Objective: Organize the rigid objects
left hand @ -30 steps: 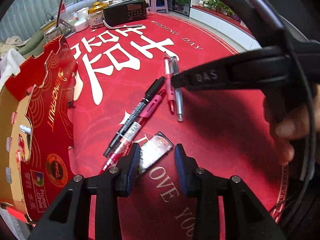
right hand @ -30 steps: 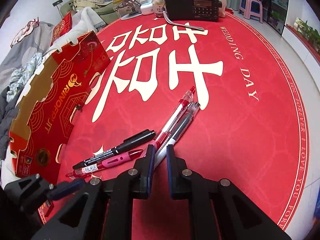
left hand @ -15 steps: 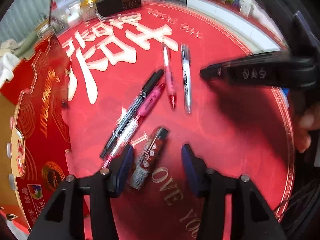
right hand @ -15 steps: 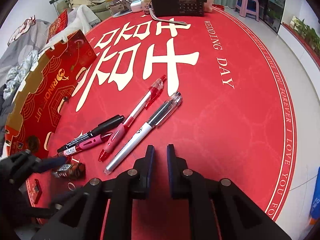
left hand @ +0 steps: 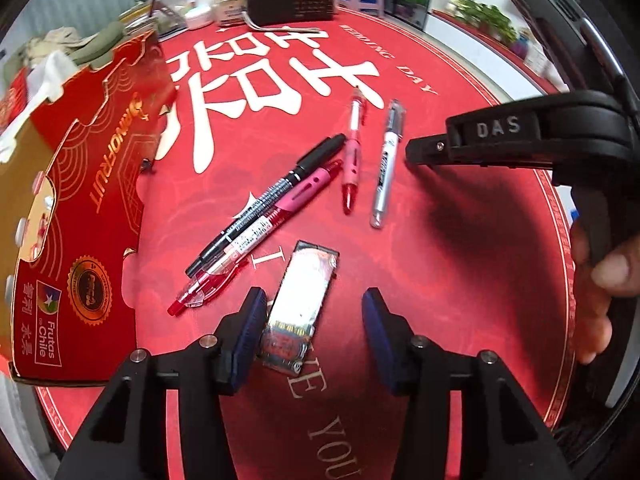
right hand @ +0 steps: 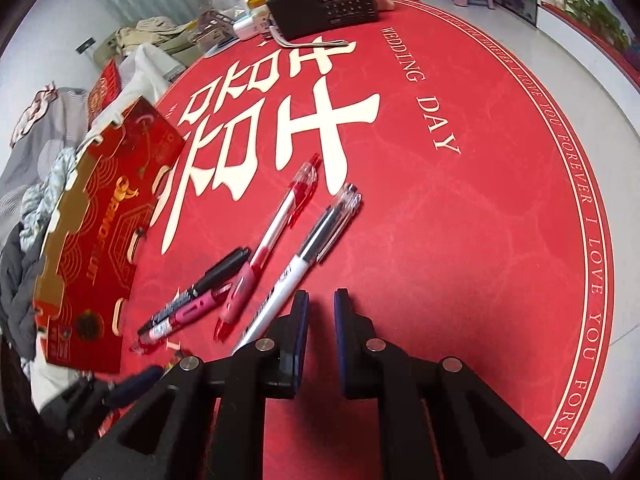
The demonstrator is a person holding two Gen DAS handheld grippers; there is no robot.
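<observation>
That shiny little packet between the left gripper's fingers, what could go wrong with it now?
1. The shiny packet lies flat on the red tablecloth, hard against one pad of the open left gripper and far from the other. Closing may push it sideways instead of pinching it.
2. The red pen and black marker lie close by, so a shove might knock them.
3. The right gripper sits shut beside the white pen and could bump it.
</observation>
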